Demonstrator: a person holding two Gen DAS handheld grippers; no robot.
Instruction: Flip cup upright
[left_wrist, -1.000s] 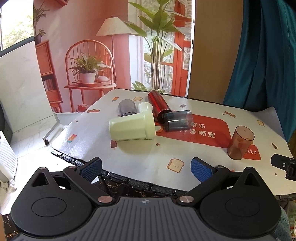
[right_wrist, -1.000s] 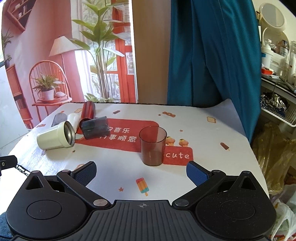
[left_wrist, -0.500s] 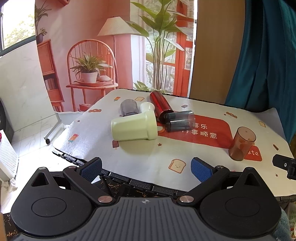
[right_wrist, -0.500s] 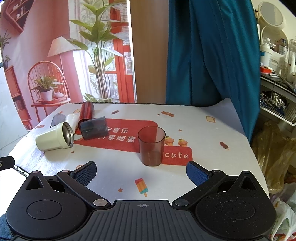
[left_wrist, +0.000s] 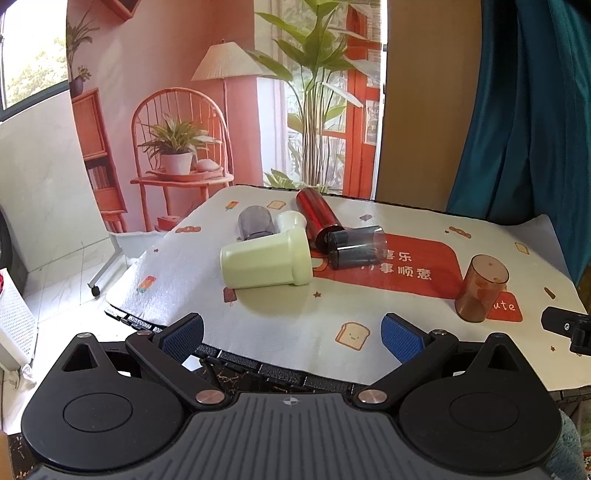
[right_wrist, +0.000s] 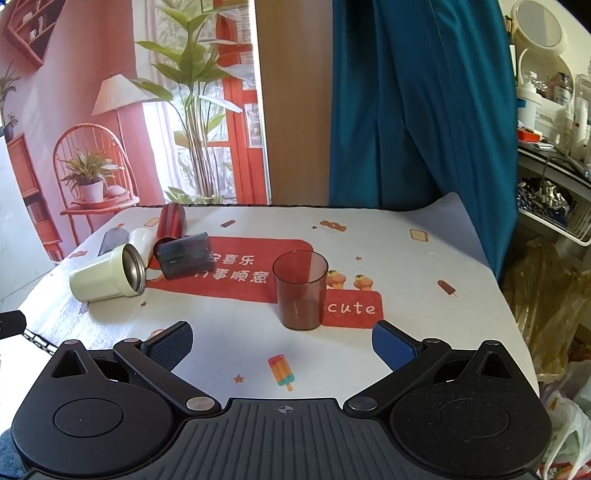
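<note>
Five cups (right_wrist: 107, 275) on patterned tablecloth (right_wrist: 369, 354).

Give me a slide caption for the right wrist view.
Open right gripper faces an upright brown cup; four cups lie tipped at left.

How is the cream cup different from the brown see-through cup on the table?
The cream cup lies on its side, while the brown cup stands upright with its mouth up. The cream cup is solid-walled with a metal lining; the brown cup is see-through plastic. The cream cup lies near other tipped cups; the brown cup stands alone by the word "cute". Both rest on the tablecloth, and neither is held.
</note>
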